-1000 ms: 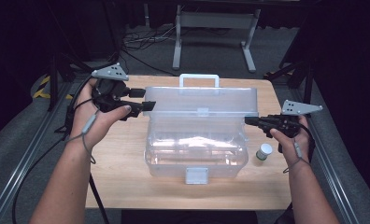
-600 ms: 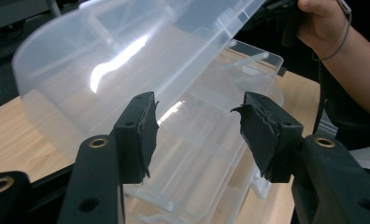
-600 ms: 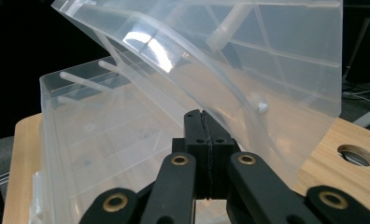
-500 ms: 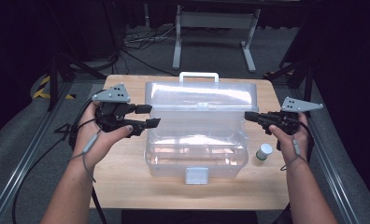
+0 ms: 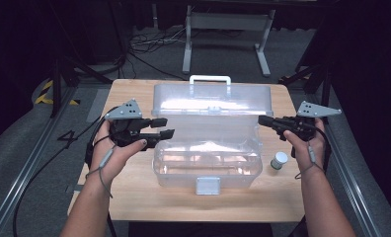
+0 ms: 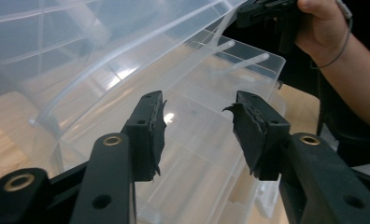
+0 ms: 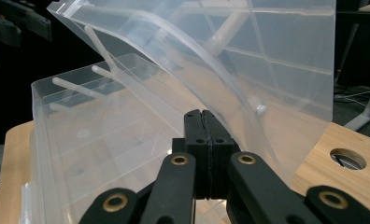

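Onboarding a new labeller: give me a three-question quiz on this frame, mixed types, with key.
1. True or false: the lid of the clear plastic storage box with the white handle is raised.
2. Which stands on the wooden table beside the box's right end? A) a small white-capped jar B) a red mug C) a steel spoon
3. Fill in: the left hand-held gripper has its jaws ____, with nothing between the pads.

Key:
1. True.
2. A, the small white-capped jar.
3. Apart; they have just been closing. The right hand-held gripper has its jaws together.
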A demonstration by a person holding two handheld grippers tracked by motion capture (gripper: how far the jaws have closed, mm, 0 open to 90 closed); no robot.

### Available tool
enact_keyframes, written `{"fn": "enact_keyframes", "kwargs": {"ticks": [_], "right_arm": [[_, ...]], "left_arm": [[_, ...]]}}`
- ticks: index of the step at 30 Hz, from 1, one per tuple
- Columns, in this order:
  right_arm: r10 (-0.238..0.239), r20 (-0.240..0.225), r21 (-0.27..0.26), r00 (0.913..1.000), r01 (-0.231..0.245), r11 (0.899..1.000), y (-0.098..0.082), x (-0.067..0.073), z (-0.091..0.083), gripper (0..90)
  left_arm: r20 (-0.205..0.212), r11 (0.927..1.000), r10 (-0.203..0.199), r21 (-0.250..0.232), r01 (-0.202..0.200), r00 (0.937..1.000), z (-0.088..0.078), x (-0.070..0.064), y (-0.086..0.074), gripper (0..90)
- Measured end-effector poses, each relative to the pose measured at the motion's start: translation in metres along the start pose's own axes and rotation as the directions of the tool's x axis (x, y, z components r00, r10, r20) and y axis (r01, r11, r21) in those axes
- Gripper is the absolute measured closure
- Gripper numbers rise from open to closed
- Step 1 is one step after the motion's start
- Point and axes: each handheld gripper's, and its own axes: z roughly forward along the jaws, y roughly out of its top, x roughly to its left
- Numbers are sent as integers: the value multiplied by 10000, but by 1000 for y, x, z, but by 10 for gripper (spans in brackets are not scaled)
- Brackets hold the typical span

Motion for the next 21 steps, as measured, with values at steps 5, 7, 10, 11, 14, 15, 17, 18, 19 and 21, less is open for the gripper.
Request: {"fn": "enact_keyframes", "kwargs": {"ticks": [5,7,10,11,14,15,17,18,19,21], "right_arm": [[0,43,-4,10000,0,10000,0,1,0,900],[43,68,-31,10000,-43,10000,-1,2,0,900],[70,149,91,9999,-72,9999,-3,3,1,900],[77,151,125,9999,-79,9999,-4,3,1,900],[52,148,132,9999,-54,9999,-5,5,1,900],[55,118,146,9999,-57,9999,-5,5,0,900],[32,172,196,9998,-35,9998,-6,7,0,900],[23,177,203,9998,-27,9998,-7,8,-1,900],[33,212,204,9998,-37,9998,-8,9,-1,900],[10,318,192,9995,-16,9998,-9,10,-1,900]], "left_arm": [[-829,9996,-173,-222,156,9964,4,5,-6,664],[-1026,9985,-274,-497,224,9943,7,8,-8,740],[-1169,9973,-409,-648,335,9923,9,11,-11,799],[-1236,9972,-452,-641,375,9913,10,12,-12,820],[-1248,9953,-605,-825,504,9903,11,15,-15,850],[-1261,9943,-609,-946,491,9902,12,16,-16,861],[-1208,9920,-690,-1137,553,9903,13,18,-19,866],[-1155,9907,-740,-1220,598,9906,14,18,-20,868],[-1139,9904,-753,-1238,610,9906,14,19,-20,868],[-1171,9902,-731,-1267,581,9904,14,20,-21,871]]}}
